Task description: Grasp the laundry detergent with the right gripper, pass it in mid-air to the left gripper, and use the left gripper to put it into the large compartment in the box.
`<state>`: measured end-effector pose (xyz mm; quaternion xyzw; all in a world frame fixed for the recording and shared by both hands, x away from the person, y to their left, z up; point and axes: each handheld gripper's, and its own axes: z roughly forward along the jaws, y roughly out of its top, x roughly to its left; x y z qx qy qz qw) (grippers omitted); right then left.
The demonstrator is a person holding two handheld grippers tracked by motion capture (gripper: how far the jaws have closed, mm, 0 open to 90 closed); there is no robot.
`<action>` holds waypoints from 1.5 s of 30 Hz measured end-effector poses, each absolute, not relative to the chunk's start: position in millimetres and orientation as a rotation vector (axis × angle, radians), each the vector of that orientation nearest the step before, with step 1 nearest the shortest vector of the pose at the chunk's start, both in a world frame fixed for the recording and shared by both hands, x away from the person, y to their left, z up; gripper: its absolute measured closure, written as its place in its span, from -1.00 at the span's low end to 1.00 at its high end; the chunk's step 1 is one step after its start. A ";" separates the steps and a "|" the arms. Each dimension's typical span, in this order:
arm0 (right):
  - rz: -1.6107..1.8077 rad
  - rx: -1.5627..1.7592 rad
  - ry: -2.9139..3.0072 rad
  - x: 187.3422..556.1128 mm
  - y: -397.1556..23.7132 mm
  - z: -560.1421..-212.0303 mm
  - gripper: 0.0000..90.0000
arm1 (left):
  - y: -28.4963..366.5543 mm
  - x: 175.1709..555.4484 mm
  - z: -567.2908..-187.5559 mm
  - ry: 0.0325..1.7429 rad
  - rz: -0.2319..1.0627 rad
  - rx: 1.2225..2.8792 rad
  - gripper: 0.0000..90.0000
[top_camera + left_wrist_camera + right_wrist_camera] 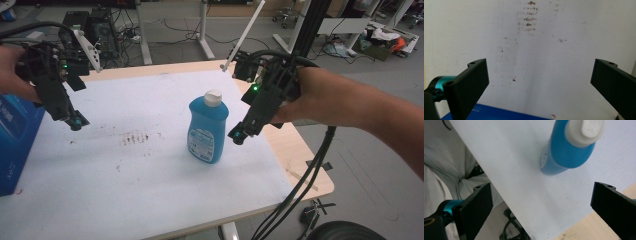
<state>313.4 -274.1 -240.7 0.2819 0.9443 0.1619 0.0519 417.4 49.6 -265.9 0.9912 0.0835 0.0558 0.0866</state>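
A blue bottle (207,130) with a white cap (212,97) stands upright on the white mat (150,175) near the table's middle. My right gripper (239,135) hovers just right of the bottle, a little apart from it. In the right gripper view its jaws stand wide open with nothing between them, and the bottle (566,152) lies ahead beyond the right gripper (541,205). My left gripper (76,121) hangs above the mat's left side, far from the bottle. The left gripper (540,82) is open and holds nothing.
A blue box (15,140) sits at the table's left edge, and its top (499,113) lies just below my left jaws. Brown stains (135,137) mark the mat left of the bottle. Bare wood (300,155) borders the mat on the right. Cables (300,190) trail down off that side.
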 end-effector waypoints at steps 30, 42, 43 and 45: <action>0.956 1.035 2.653 327.7 -309.0 -289.8 -0.92 | 47.5 420.7 -270.1 0.255 0.157 2.960 -0.96; 1.008 1.034 2.630 325.4 -311.8 -316.1 -0.92 | 48.8 422.9 -272.9 0.263 0.152 2.960 -0.96; 1.011 1.034 2.629 325.5 -312.1 -317.6 -0.92 | 48.9 423.0 -272.9 0.264 0.151 2.960 -0.96; 1.022 1.039 2.624 325.5 -312.9 -320.3 -0.92 | 49.1 423.2 -273.4 0.265 0.150 2.958 -0.96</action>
